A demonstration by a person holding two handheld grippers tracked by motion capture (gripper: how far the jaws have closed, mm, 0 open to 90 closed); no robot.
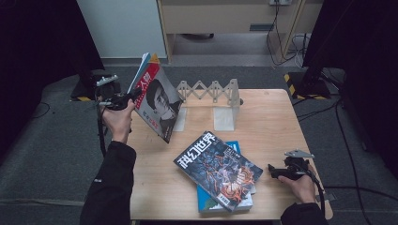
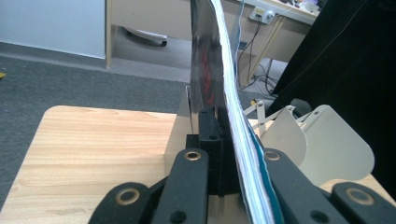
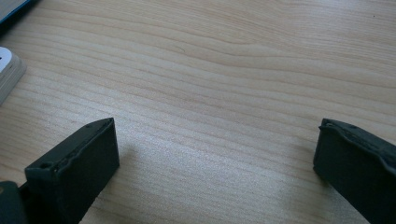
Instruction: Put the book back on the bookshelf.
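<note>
in the high view, a magazine with a face on its cover is held tilted above the table's left edge, clamped by the left gripper; the right gripper rests near the right edge, beside two stacked books. in the left gripper view, the magazine's edge is pinched between the jaws, with a white folding rack behind. in the right gripper view, the jaws are seen spread wide over bare wood.

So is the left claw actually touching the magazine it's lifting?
Touching. In the left gripper view the left claw has both jaws clamped on the magazine edge, with no gap.
</note>
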